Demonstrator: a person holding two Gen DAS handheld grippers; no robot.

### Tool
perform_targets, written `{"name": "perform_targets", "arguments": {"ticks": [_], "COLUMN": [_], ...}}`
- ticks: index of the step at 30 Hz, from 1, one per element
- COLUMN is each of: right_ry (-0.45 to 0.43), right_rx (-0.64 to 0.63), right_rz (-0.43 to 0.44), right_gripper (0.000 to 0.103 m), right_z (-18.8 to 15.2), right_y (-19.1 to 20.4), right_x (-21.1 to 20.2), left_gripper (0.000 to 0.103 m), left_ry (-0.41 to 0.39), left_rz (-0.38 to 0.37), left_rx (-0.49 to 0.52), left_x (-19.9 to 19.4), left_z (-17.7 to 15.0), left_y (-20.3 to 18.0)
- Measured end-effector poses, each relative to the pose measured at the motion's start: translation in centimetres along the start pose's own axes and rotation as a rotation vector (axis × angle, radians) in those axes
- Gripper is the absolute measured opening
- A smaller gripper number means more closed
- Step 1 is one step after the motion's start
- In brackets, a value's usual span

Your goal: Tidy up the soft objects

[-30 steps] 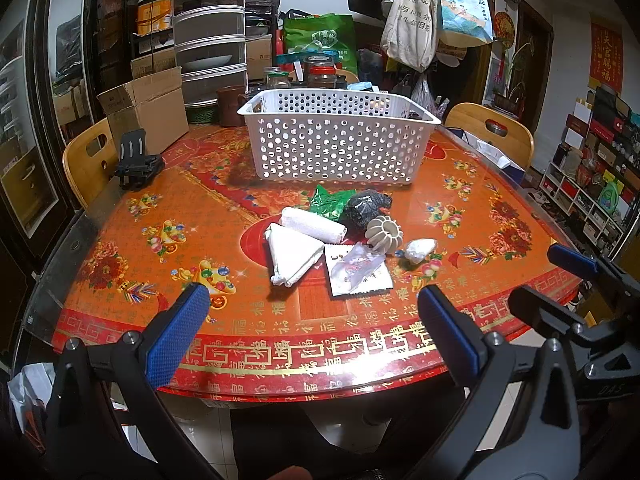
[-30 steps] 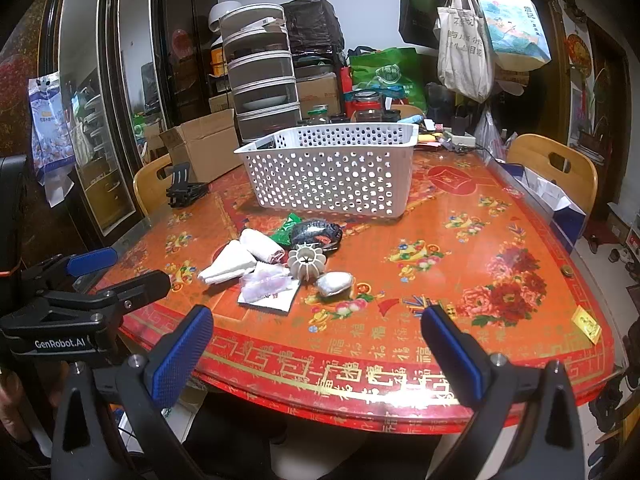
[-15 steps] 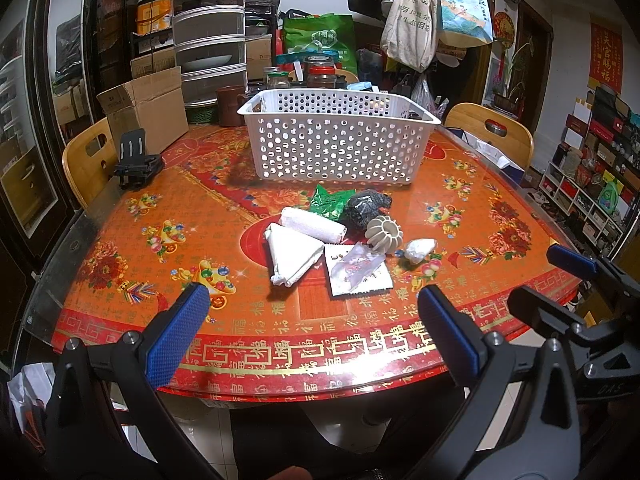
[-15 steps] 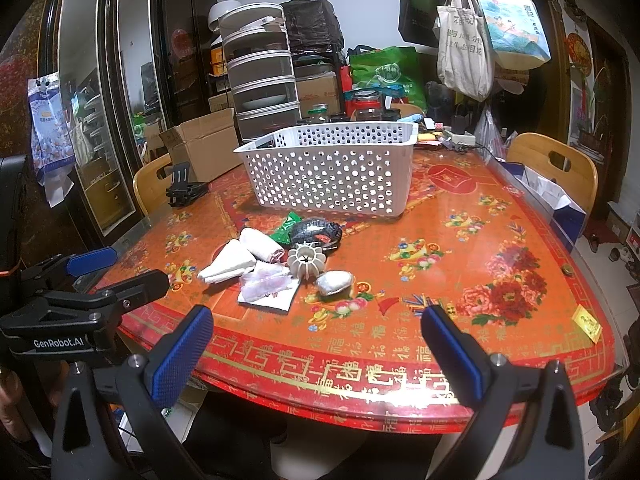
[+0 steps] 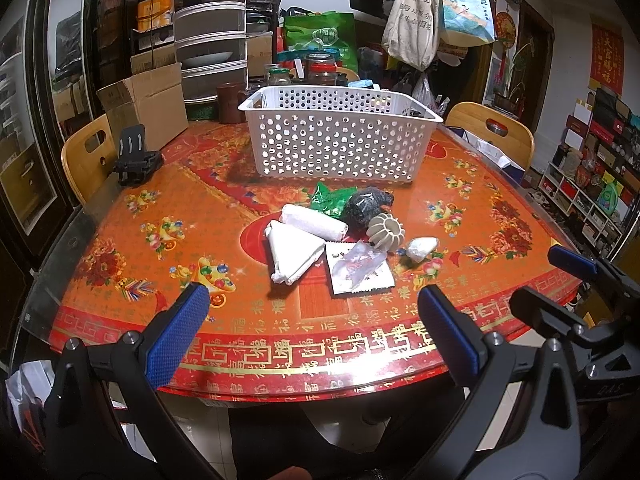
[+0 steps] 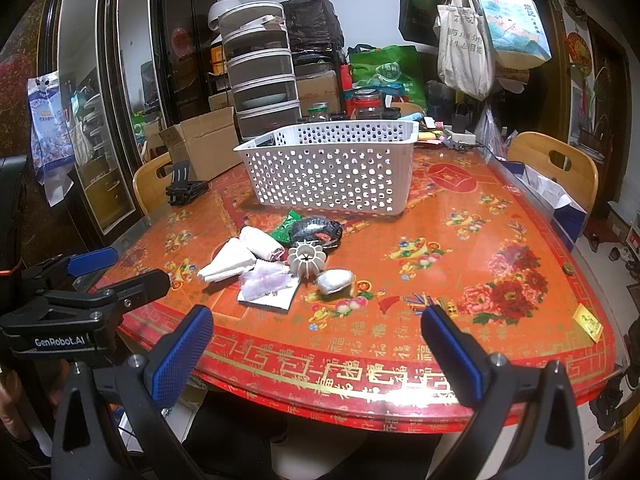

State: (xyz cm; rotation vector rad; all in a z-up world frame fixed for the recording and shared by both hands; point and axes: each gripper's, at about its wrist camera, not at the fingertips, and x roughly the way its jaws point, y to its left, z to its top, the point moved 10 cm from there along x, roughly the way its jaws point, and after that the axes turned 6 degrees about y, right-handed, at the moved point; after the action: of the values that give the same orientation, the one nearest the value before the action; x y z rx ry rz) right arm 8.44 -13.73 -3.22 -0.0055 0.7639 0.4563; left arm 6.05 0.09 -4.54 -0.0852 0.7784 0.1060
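Red table under both tools; left gripper and right gripper gape empty, short of the edge; folded cloth lies dead ahead of the left, nearer it, long axis pointing away toward the basket.

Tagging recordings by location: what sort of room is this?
Probably a home dining room: a table with a festive red cover, wooden chairs around it, and stacked food containers and jars behind.

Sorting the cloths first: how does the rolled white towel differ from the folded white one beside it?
The rolled white towel is a tight cylinder, nearer the basket; the folded white towel is a flat triangle, nearer the camera. The rolled one looks thicker. Both are white, touching, and ungrasped.
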Motion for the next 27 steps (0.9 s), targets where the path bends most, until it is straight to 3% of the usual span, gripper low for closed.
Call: {"name": "perform_targets", "arguments": {"ticks": [13, 18, 20, 22, 26, 27], "right_ry": [0.043, 0.093, 0.116, 0.141, 0.181, 0.192], "right_rx": [0.026, 0.052, 0.055, 0.053, 0.023, 0.018], "right_rz": [-0.001, -0.014, -0.019, -0.015, -0.011, -0.01], "right_gripper": [0.103, 0.103, 0.099, 0.089, 0.077, 0.069], "right_z": [-0.3, -0.6, -0.9, -1.1, -1.1, -1.1], "right_y": [-1.1, -2.5, -2.9, -3.0, -2.7, -2.6], "right_x": [3.4, 6.4, 7.6, 8.7, 10.9, 11.5], "left_gripper": [0.103, 0.103, 0.103, 0.103, 0.103, 0.103], "left_ry": [-0.024, 0.083, 0.091, 0.096, 0.109, 0.11], "left_rz": [0.018, 0.035, 0.026, 0.004, -0.025, -0.029], "left_rx": [-0.019, -0.058, -0.089, -0.101, -0.072, -0.063], "left_x": [3.6, 8.2, 9.1, 10.0, 11.8, 12.2], "left_z": [0.6, -0.3, -0.6, -0.7, -0.5, -0.4], "left_y": [2.2, 5.4, 6.7, 7.7, 7.8, 7.6]}}
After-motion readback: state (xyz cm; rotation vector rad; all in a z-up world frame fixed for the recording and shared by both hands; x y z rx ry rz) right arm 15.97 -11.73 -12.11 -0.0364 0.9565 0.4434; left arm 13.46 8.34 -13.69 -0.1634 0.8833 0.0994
